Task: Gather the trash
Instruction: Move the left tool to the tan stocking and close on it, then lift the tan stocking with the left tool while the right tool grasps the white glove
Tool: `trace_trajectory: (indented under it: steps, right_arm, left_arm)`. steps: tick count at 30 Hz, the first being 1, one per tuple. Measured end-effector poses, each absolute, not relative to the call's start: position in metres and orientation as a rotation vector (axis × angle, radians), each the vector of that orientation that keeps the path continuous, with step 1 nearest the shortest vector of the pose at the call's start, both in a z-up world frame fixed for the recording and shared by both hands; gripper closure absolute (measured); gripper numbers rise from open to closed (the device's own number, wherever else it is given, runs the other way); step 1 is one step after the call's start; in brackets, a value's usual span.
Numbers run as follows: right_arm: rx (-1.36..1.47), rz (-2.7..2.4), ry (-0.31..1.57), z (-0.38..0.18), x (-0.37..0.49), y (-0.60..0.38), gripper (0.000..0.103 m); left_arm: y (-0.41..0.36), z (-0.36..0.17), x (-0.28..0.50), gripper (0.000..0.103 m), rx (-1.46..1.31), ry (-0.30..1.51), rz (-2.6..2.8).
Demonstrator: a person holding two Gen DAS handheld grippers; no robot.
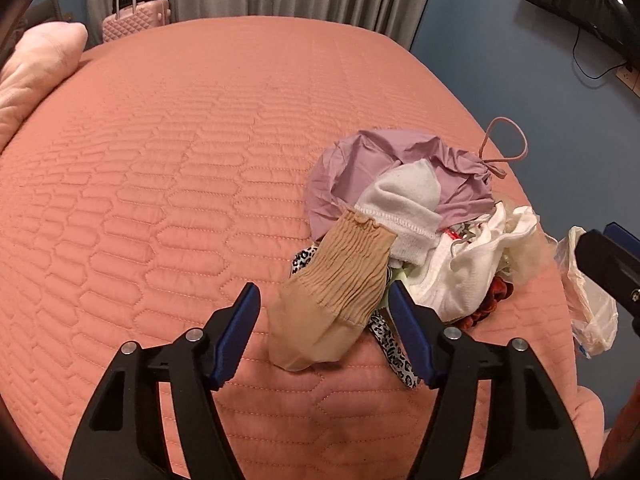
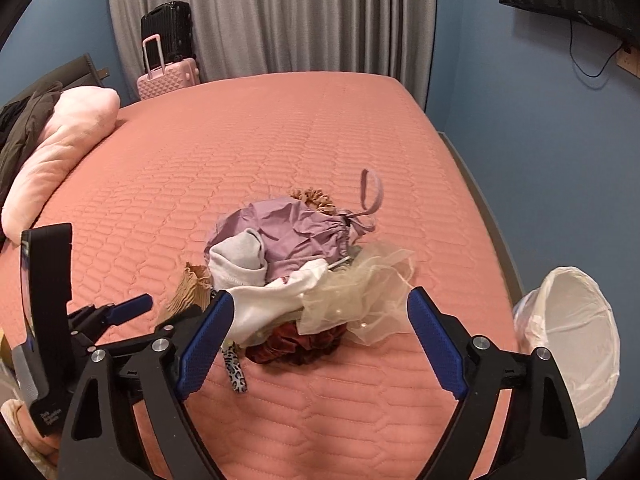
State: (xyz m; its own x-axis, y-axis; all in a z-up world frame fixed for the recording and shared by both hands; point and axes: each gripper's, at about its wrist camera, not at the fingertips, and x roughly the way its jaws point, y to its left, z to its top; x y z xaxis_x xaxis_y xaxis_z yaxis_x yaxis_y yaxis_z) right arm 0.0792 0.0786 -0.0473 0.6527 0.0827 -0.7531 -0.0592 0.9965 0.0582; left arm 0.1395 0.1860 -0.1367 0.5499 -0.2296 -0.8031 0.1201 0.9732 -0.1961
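The heap of trash sits on the salmon-pink quilted bed (image 2: 280, 128), toward its near right part, and the white-lined round waste bin (image 2: 572, 344) stands off the bed's edge at about 3 o'clock from the heap in the right wrist view. The left claw (image 1: 324, 312) is released, its blue pads standing either side of the tan ribbed stocking (image 1: 336, 276) without pressing on it; the stocking lies at the 7 o'clock edge of the heap, partly over a leopard-print strip (image 1: 394, 354). The right claw (image 2: 320, 320) is also released and hangs just short of the heap's near side, with the cream tulle scrap (image 2: 360, 300) and the dark red velvet scrunchie (image 2: 296, 344) in front of its gap, nothing gripped. For a clean pick, I would judge that the left claw should sink until its pads bracket the stocking's bunched ribbed band, where the fabric is thick, rather than the thin sheer toe, and clench fully, since such slippery cloth can slide out. Lifting straight up first would shed the white knit sock (image 1: 404, 204) and the mauve drawstring fabric pouch (image 1: 372, 160) that overlap its far end. The right claw would do best to take the tulle alone, as its mesh may snag 1 or 2 neighbours on the way to the bin
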Motion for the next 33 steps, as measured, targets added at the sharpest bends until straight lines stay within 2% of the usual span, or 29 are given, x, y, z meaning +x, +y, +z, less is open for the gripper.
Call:
trace_trajectory:
  steps: [1, 2, 5, 9, 14, 16, 18, 20, 23, 33]
  right_arm:
    - [0.031, 0.089, 0.866, -0.051, 0.082, 0.081, 0.024]
    - [0.03, 0.098, 0.875, -0.054, 0.086, 0.086, 0.028]
    - [0.033, 0.132, 0.905, -0.066, 0.096, 0.099, 0.033]
    - [0.05, 0.156, 0.94, -0.08, 0.1, 0.111, 0.036]
    - [0.063, 0.147, 0.972, -0.09, 0.106, 0.117, 0.037]
    - [0.047, 0.142, 0.993, -0.097, 0.11, 0.121, 0.048]
    - [0.036, 0.142, 1.018, -0.104, 0.114, 0.122, 0.071]
    - [0.056, 0.151, 1.032, -0.107, 0.115, 0.119, 0.088]
    - [0.088, 0.155, 1.012, -0.096, 0.108, 0.111, 0.096]
    - [0.142, 0.166, 0.838, -0.007, 0.074, 0.067, 0.097]
  left_arm:
    - [0.187, -0.139, 0.14, 0.048, -0.138, 0.978, -0.22]
    - [0.188, -0.142, 0.14, 0.058, -0.153, 0.985, -0.238]
    - [0.191, -0.142, 0.133, 0.071, -0.197, 0.992, -0.262]
    - [0.204, -0.137, 0.127, 0.081, -0.236, 0.989, -0.251]
    - [0.222, -0.125, 0.115, 0.082, -0.217, 0.964, -0.207]
    - [0.231, -0.122, 0.113, 0.082, -0.214, 0.95, -0.188]
    - [0.237, -0.117, 0.11, 0.082, -0.221, 0.945, -0.18]
    - [0.239, -0.111, 0.106, 0.082, -0.227, 0.943, -0.179]
    - [0.237, -0.099, 0.102, 0.082, -0.222, 0.924, -0.182]
    - [0.196, -0.029, 0.094, 0.082, -0.177, 0.808, -0.249]
